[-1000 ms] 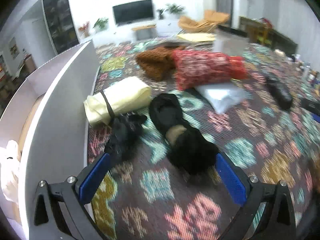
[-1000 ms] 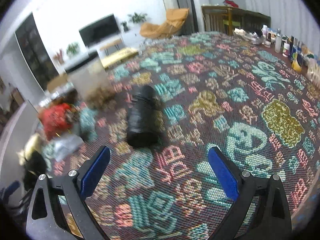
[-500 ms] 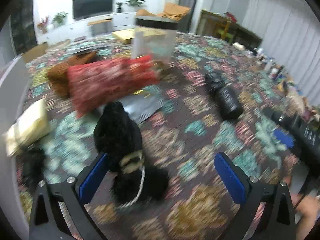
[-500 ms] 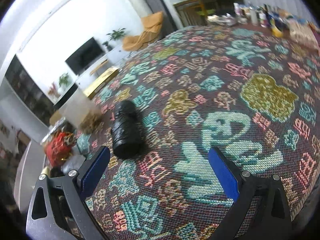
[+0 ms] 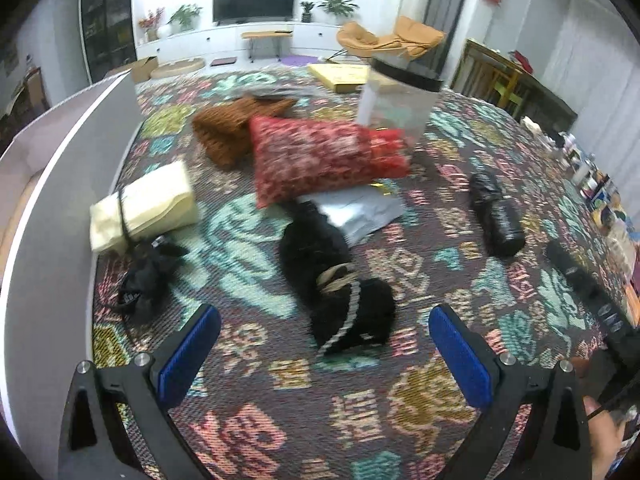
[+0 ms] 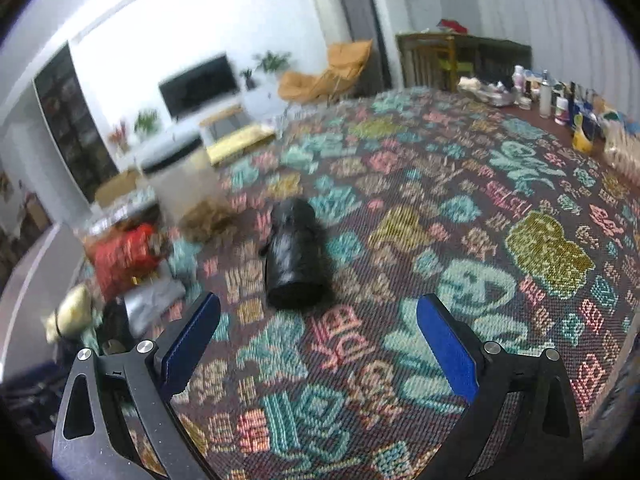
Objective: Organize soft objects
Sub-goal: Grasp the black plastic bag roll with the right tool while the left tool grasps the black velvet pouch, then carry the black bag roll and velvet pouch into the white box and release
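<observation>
On the patterned cloth, a black fluffy bundle (image 5: 332, 276) tied with pale cord lies just ahead of my open left gripper (image 5: 324, 350). Beyond it are a red knit bundle (image 5: 320, 156), a brown knit one (image 5: 232, 128), a cream folded cloth (image 5: 148, 204) with a black strap, a small black cloth (image 5: 144, 280) and a grey plastic pouch (image 5: 360, 212). A black shiny roll (image 5: 496, 216) lies to the right; in the right wrist view this roll (image 6: 294, 256) sits a short way in front of my open right gripper (image 6: 318, 340). Both grippers hold nothing.
A white box wall (image 5: 52, 216) runs along the left edge. A clear tub with a black lid (image 5: 400, 96) stands behind the red bundle. Bottles and small items (image 6: 560, 100) crowd the far right of the table. A hand (image 5: 604, 440) shows at lower right.
The left view has swung back left and drawn away, so the black fluffy bundle sits centred between the fingers. The right gripper has levelled and come nearer the black roll.
</observation>
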The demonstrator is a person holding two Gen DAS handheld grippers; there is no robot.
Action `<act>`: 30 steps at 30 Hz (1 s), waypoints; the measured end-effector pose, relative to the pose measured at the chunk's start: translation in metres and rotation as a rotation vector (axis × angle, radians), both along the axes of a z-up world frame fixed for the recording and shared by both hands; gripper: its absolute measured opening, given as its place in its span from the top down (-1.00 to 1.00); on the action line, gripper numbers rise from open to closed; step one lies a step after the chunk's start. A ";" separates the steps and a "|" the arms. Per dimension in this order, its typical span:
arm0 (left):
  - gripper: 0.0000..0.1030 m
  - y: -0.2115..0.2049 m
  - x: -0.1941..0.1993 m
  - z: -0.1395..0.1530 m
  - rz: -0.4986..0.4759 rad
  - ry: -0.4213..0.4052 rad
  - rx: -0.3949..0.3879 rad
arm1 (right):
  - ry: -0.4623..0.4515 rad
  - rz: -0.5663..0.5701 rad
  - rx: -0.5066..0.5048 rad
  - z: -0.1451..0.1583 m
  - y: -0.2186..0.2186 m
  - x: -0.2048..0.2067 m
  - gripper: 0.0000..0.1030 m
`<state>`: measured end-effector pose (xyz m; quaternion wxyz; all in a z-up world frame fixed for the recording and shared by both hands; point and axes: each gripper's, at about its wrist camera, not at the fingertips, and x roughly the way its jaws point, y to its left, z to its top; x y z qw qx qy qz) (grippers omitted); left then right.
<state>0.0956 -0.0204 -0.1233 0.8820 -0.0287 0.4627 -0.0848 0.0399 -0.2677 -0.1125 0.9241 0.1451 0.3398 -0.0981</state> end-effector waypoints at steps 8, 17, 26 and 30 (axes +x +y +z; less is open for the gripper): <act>-1.00 -0.006 0.016 -0.025 0.052 0.043 0.093 | 0.080 0.065 -0.016 0.001 -0.008 0.023 -0.93; -1.00 -0.008 0.048 -0.043 0.062 0.129 0.072 | 0.302 0.181 0.090 -0.004 -0.023 0.117 -0.91; -1.00 0.016 0.055 -0.043 0.078 0.175 -0.025 | 0.466 0.197 0.041 -0.039 -0.012 0.144 -0.19; -1.00 0.021 0.058 -0.046 0.120 0.202 -0.086 | 0.453 0.194 0.054 -0.033 -0.017 0.136 0.22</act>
